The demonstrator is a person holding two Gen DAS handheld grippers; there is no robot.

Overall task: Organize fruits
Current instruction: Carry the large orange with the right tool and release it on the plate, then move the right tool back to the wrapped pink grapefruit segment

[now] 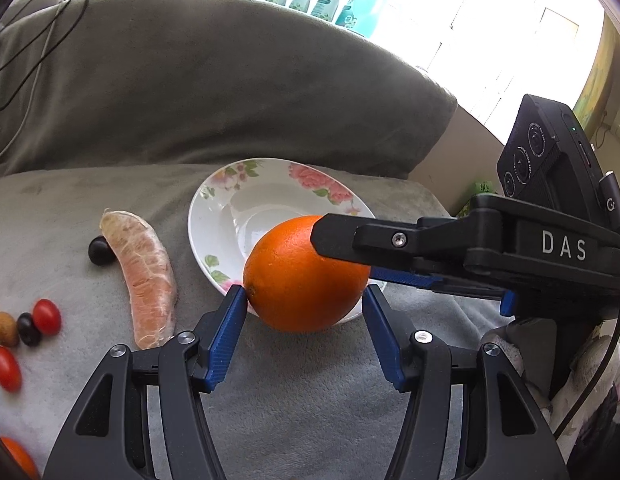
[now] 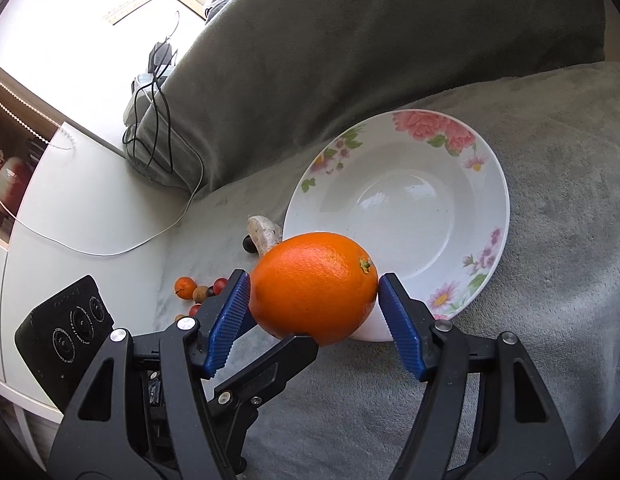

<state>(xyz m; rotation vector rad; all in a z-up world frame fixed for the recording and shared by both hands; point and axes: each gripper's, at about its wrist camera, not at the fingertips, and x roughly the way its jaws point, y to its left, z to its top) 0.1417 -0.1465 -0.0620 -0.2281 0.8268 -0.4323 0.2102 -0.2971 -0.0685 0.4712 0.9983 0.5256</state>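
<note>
A large orange (image 1: 297, 280) hangs over the near rim of a white flowered plate (image 1: 213, 200), held from two sides at once. My left gripper (image 1: 305, 292) is shut on it, blue pads pressing its left and right flanks. One black finger (image 1: 350, 236) of the right gripper lies across the orange's upper right. In the right wrist view my right gripper (image 2: 314, 284) is likewise shut on the orange (image 2: 310, 276), stem end to the right. A left gripper finger (image 2: 285, 356) reaches under it. The plate (image 2: 494, 184) is empty.
On the grey blanket left of the plate lie a peeled citrus segment (image 1: 145, 272), a dark grape (image 1: 98, 251), cherry tomatoes (image 1: 46, 316), a longan (image 1: 3, 328) and another orange (image 1: 17, 460). A grey cushion back (image 1: 189, 80) rises behind. Cables (image 2: 157, 112) trail onto a white table (image 2: 89, 184).
</note>
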